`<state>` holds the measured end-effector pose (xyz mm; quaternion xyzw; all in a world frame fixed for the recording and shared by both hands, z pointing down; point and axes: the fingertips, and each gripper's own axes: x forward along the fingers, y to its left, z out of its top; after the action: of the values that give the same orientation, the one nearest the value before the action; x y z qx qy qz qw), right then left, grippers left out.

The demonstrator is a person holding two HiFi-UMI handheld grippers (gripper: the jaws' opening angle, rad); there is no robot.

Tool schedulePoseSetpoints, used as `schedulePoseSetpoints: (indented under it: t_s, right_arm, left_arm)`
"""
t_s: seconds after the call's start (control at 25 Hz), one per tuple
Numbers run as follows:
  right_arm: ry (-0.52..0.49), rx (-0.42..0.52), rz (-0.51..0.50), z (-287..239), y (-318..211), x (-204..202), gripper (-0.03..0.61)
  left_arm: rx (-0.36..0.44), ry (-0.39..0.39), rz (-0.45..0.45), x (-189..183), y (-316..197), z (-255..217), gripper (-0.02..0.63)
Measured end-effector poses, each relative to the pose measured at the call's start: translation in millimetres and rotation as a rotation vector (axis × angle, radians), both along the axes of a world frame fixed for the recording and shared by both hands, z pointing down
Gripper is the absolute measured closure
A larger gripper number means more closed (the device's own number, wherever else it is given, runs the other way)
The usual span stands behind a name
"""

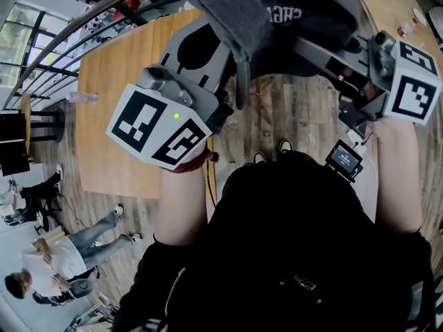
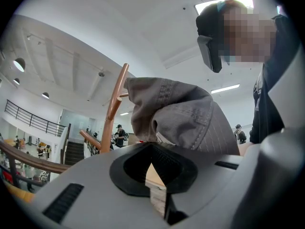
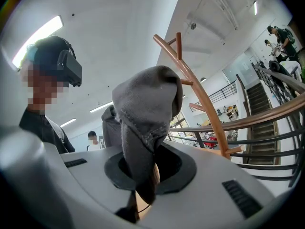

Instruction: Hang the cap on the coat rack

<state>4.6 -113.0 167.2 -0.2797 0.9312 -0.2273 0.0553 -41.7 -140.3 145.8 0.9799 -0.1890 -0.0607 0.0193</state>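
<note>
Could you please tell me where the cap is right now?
The cap is at the top centre of the head view, between the left gripper and the right gripper, which pinches its fabric; the coat rack stands just beyond it.

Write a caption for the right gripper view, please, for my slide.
The right gripper, shut on a grey cap, with the wooden coat rack behind it.

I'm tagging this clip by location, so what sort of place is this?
Probably a large public hall or open-plan office: a staircase, an upper-floor railing under a high ceiling, and people standing about.
</note>
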Motion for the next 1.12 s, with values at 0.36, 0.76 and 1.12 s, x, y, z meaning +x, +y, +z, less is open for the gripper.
schedulePoseSetpoints:
  t_s: [0.36,0.76,1.12]
  right_arm:
    - [-0.018,-0.010,-0.004,-28,8,-18,0.535]
    - [-0.025,0.021,-0.003,-43,-17,-7,0.535]
    - [-0.063,0.017,0.015,-51,-45,11,0.535]
  left_arm:
    - [0.019,0.013,-0.006,-19,7,-32,0.607]
    - [0.056,0.021,-0.007,-9,-17,-48,0.607]
    - [0.082,0.010,0.003,13,-46,-56,0.607]
